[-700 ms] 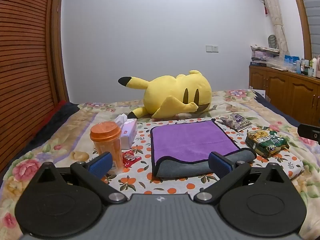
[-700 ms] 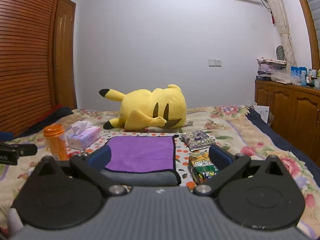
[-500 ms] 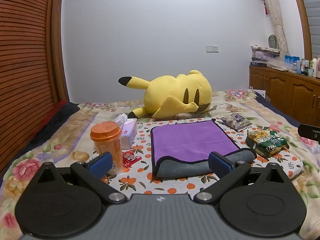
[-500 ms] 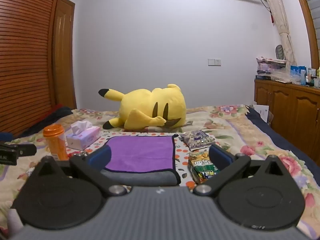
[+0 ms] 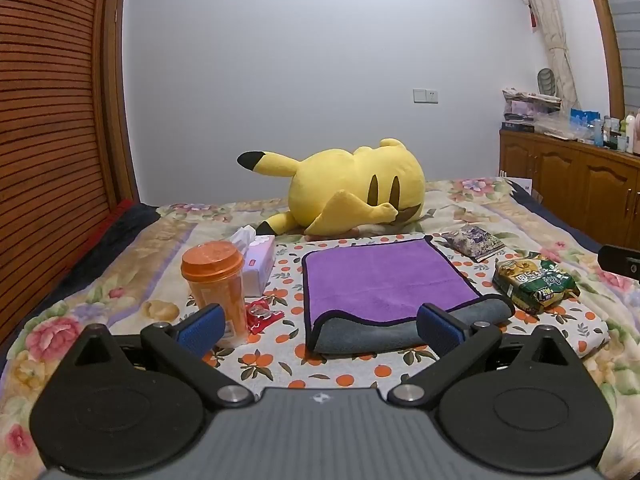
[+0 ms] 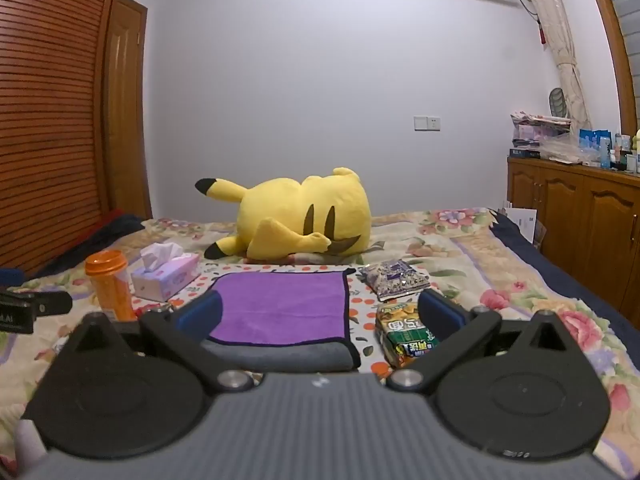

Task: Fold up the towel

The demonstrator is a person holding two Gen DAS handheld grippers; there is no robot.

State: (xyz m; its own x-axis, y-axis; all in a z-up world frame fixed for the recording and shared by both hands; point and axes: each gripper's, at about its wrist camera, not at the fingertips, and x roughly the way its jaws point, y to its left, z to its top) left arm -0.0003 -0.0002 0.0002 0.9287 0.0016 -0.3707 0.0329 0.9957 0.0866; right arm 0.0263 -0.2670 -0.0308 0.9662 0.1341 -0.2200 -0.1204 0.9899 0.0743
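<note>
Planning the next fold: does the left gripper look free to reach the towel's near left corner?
Probably yes. The left gripper is open, the towel lies just ahead, and the orange cup stands off to the side.

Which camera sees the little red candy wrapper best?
The left wrist view. The red wrapper lies in plain sight beside the orange cup. In the right wrist view it is hidden; only the cup shows there.
</note>
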